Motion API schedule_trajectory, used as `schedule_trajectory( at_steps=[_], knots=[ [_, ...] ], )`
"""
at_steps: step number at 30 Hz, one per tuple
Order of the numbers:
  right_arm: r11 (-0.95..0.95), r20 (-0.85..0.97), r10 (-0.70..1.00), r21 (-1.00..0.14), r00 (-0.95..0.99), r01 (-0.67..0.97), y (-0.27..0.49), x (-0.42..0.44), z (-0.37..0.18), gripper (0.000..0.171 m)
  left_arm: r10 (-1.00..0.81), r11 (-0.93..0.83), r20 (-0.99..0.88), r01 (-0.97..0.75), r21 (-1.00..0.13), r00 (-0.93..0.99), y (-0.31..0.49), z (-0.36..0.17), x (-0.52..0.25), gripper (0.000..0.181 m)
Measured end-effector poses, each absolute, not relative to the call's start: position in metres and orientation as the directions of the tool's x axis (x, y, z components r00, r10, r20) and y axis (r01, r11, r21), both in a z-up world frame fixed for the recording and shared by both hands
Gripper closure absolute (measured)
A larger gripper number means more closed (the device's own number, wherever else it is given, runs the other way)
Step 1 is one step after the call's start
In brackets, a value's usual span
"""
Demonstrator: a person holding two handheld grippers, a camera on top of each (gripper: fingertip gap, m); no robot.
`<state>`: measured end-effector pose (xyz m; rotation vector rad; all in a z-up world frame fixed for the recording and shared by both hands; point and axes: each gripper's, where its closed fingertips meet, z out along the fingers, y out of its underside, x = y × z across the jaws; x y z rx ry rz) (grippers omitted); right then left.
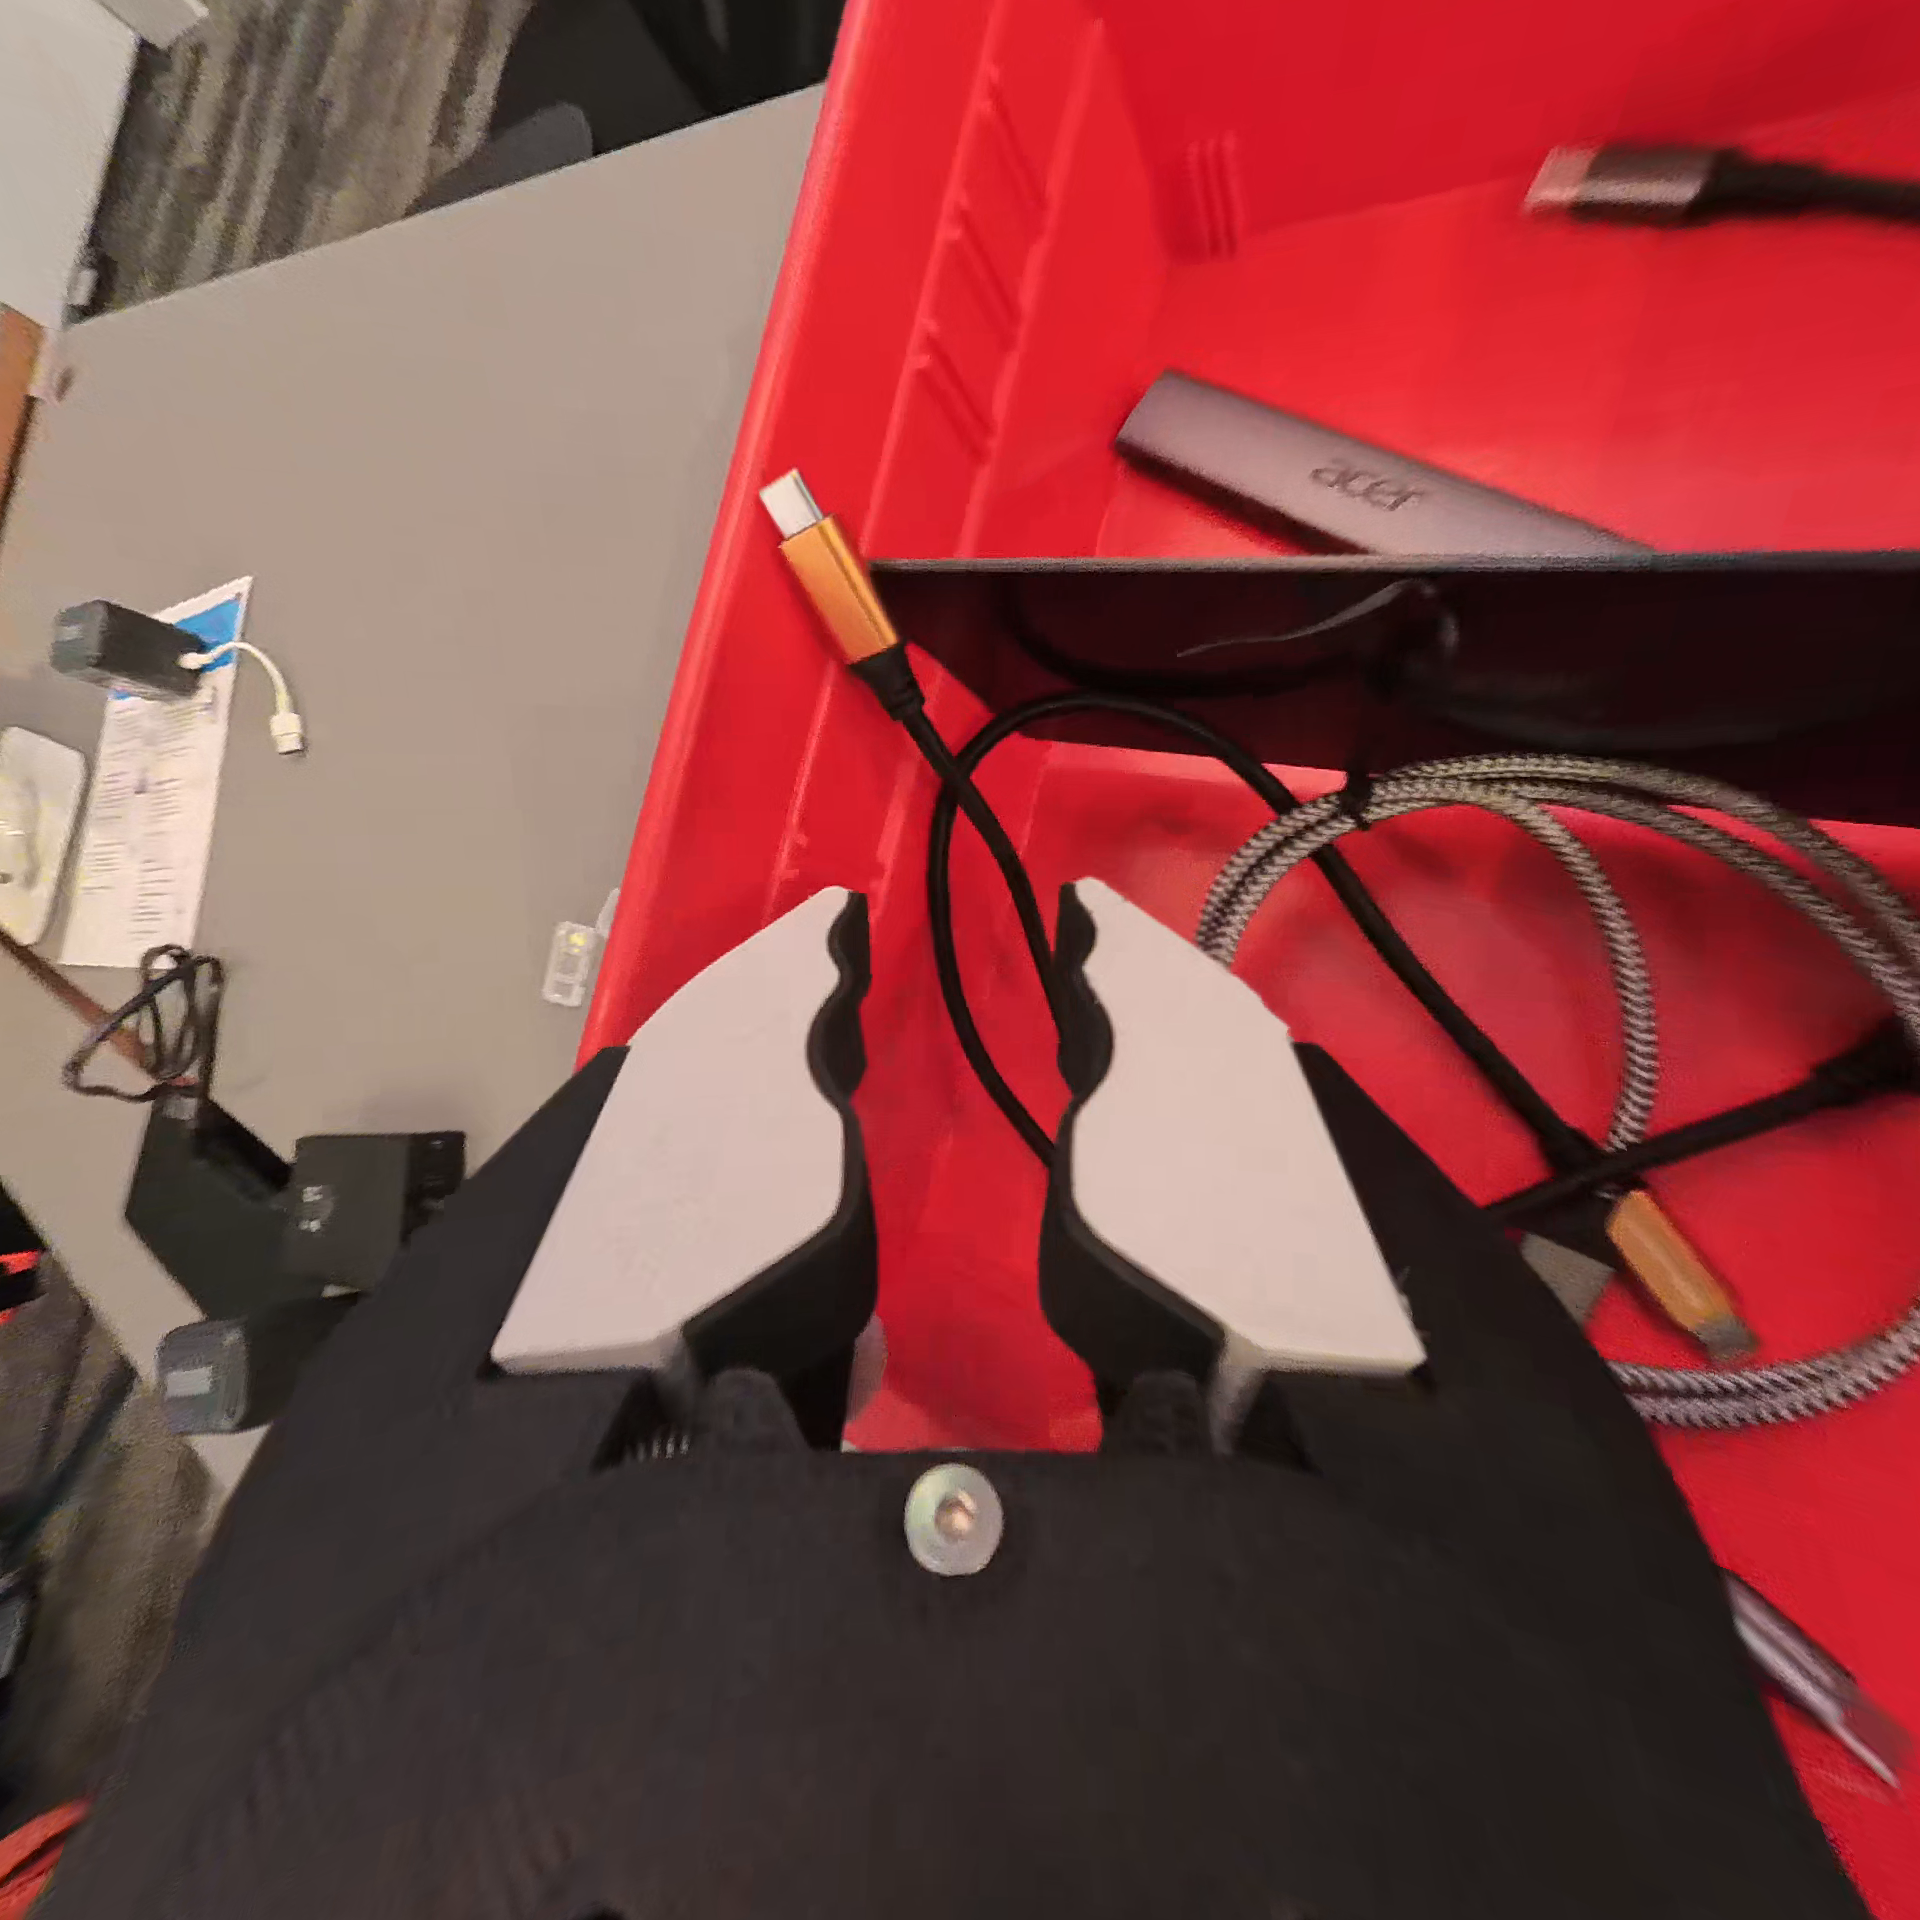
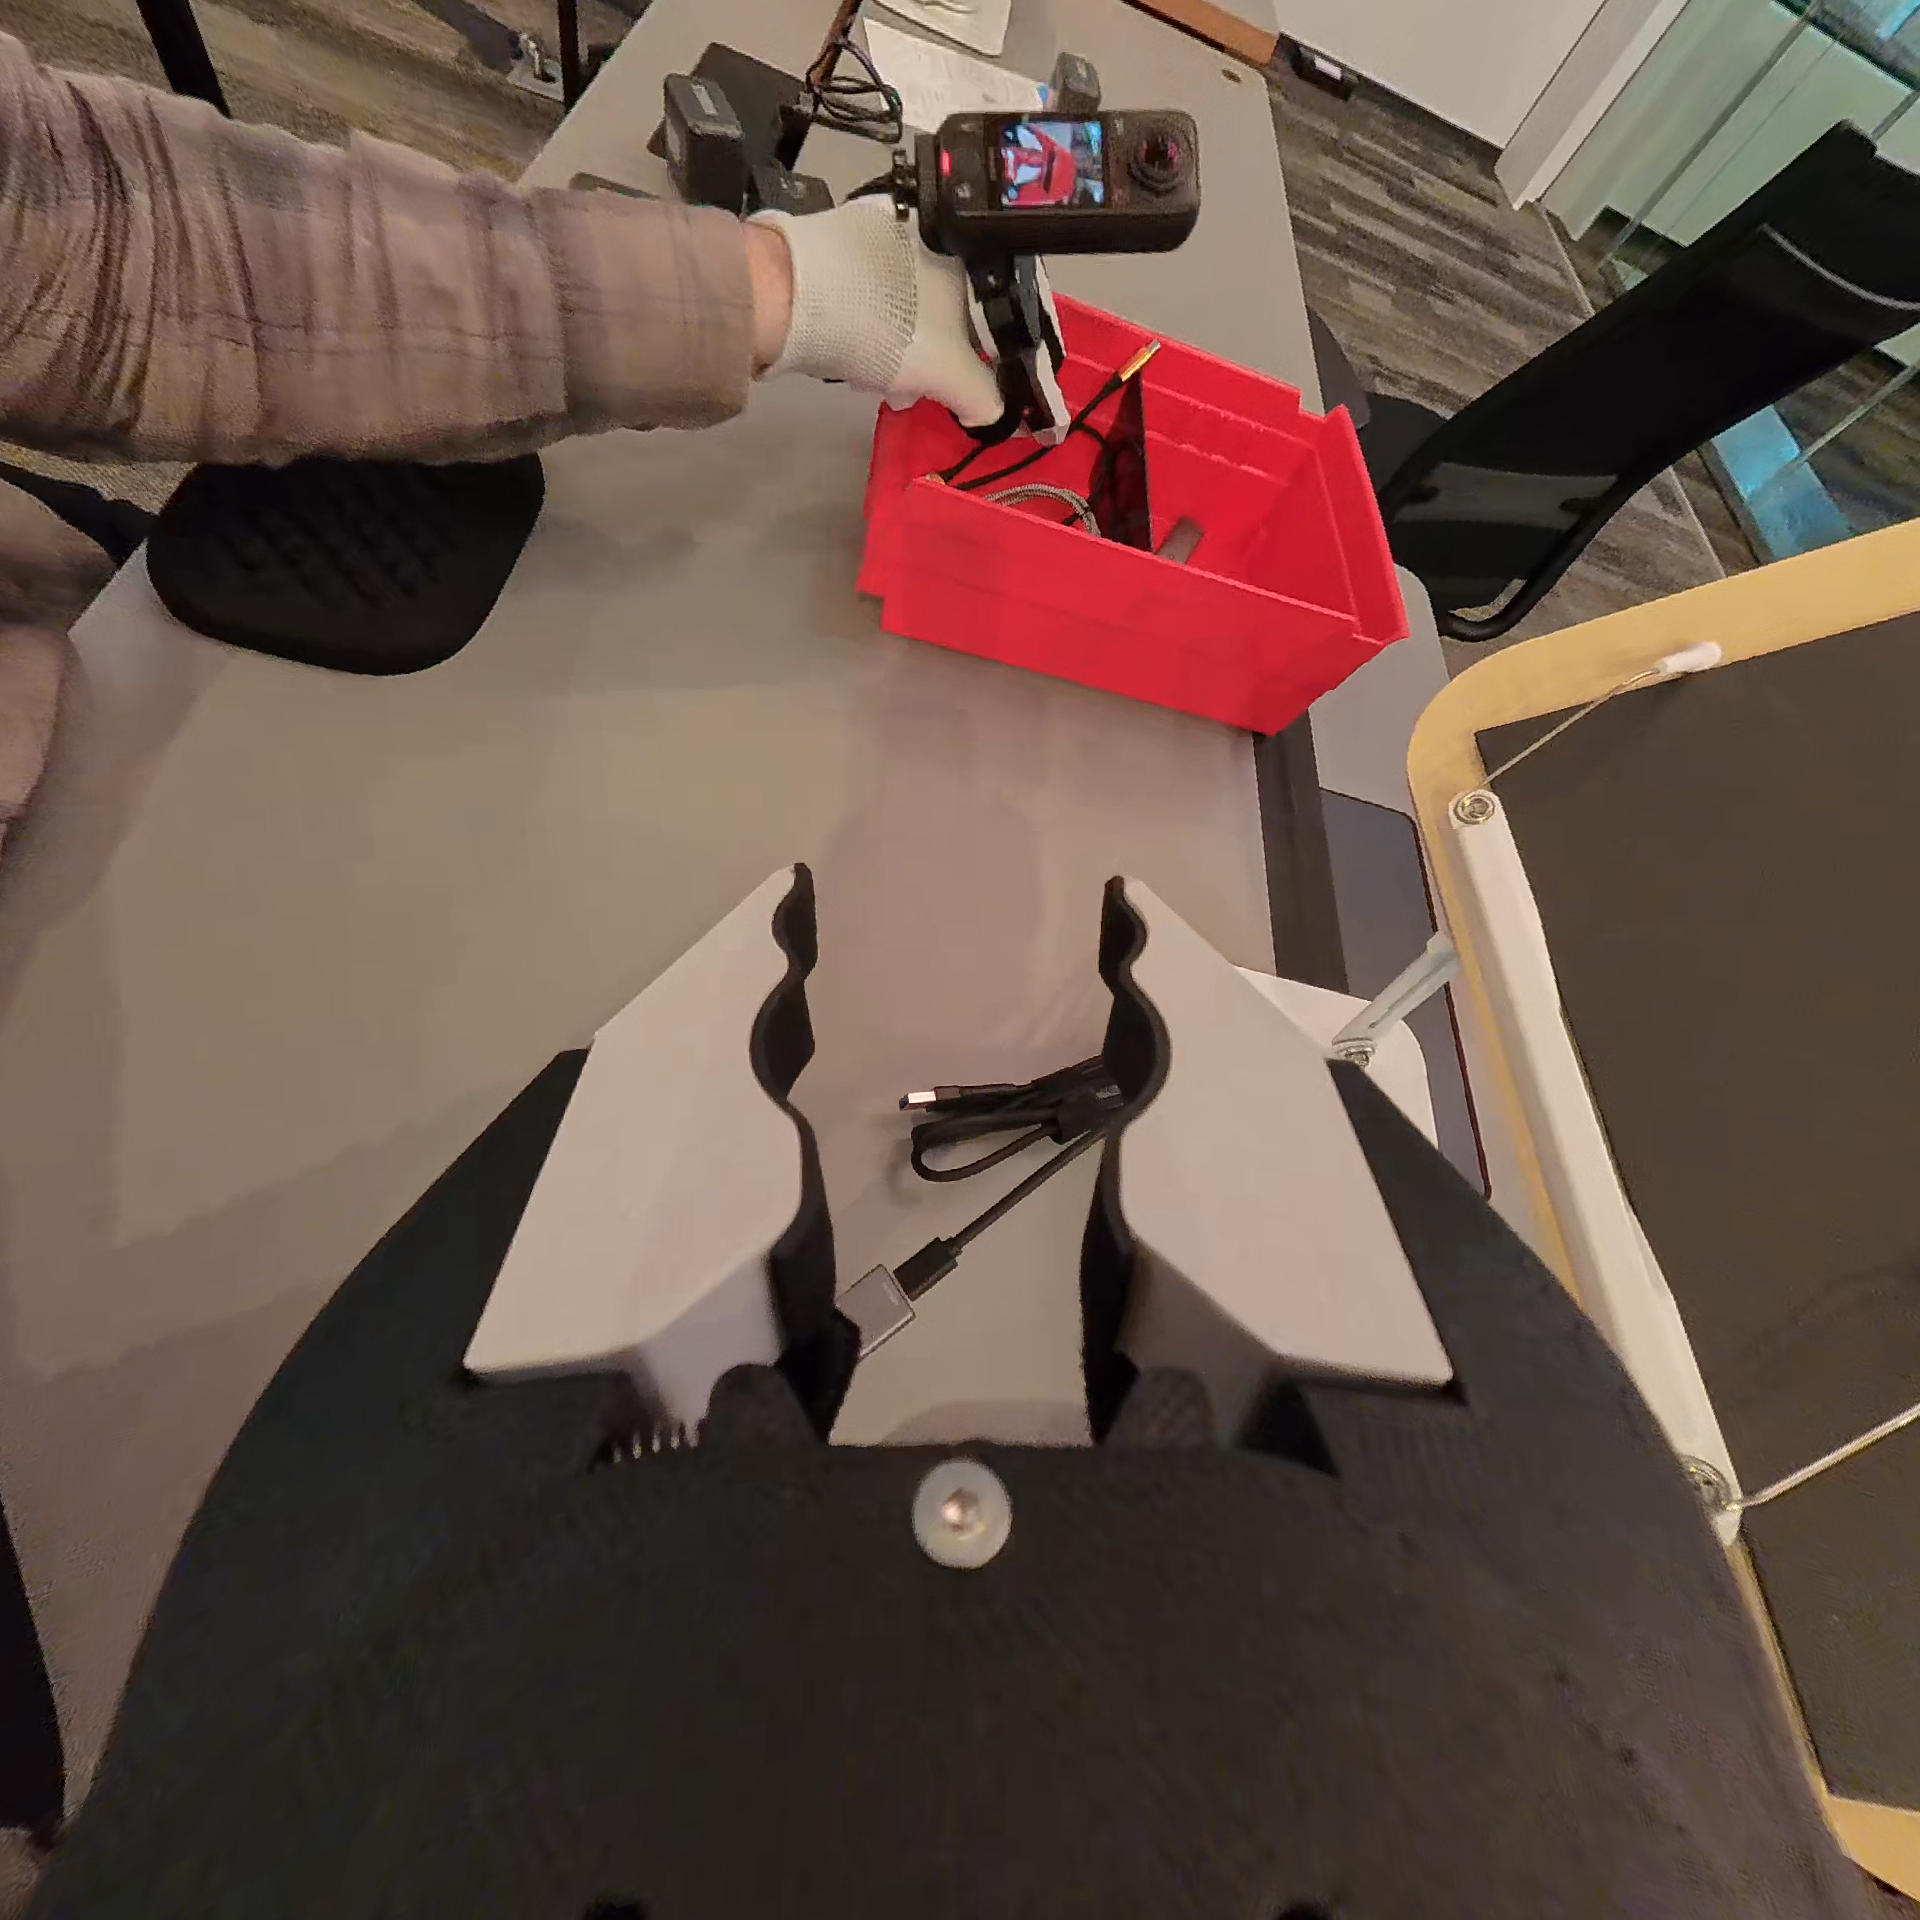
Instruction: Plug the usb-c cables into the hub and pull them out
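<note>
Left gripper (image 1: 961,914) over the near compartment of the red bin (image 1: 935,312), jaws apart with a moderate gap, holding nothing. Thin black cable (image 1: 940,831) loops up between the fingers and may brush the right pad, can't tell; no pinch on it. Its orange plug (image 1: 836,592) sits ahead of the tips, slightly left, leaning on the bin wall with the metal tip up. Second orange plug (image 1: 1673,1273) is right of the right finger, low on the bin floor, across the braided cable (image 1: 1558,821). Black divider (image 1: 1351,623) runs ahead of the tips; hub (image 1: 1351,468) lies beyond it in the far compartment, ahead and right, nothing plugged in as far as I can see. Another dark plug (image 1: 1652,182) further back.

Right gripper (image 2: 956,894) hovers over the grey table (image 2: 416,883), wide open, empty. Small black cable (image 2: 997,1132) lies on the table seen between its fingers, grey connector (image 2: 878,1314) near the left pad. Bin is well ahead of the tips.

Risks as I judge them:
- closing now grabs cord, not plug body: plug swings, no alignment for insertion
- cables cross and loop; lifting one likely drags the braided one along
- hub is loose; without the right gripper bracing it, a push just slides it
- divider can snag the cord on transfer
</note>
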<state>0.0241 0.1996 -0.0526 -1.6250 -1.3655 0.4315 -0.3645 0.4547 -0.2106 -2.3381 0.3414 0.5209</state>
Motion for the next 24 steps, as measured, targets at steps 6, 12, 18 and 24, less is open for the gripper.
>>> schedule_trajectory(
  at_steps=[6,12,18,24],
  knots=[
    [0.07,0.299,0.901,-0.815,0.315,0.575,0.199,0.023,-0.052,0.118,-0.105,-0.741,-0.496,-0.4,-0.539,0.862,0.467,-0.223,-0.371,0.166],
    [0.069,0.3,0.897,-0.819,0.324,0.569,0.199,0.027,-0.05,0.118,-0.118,-0.716,-0.478,-0.408,-0.566,0.87,0.471,-0.22,-0.372,0.181],
    [0.067,0.298,0.895,-0.825,0.331,0.561,0.199,0.03,-0.048,0.118,-0.125,-0.633,-0.449,-0.419,-0.651,0.885,0.468,-0.193,-0.363,0.181],
    [0.066,0.304,0.891,-0.821,0.337,0.568,0.199,0.032,-0.048,0.118,-0.173,-0.64,-0.4,-0.411,-0.649,0.9,0.462,-0.19,-0.354,0.169]
  ],
)
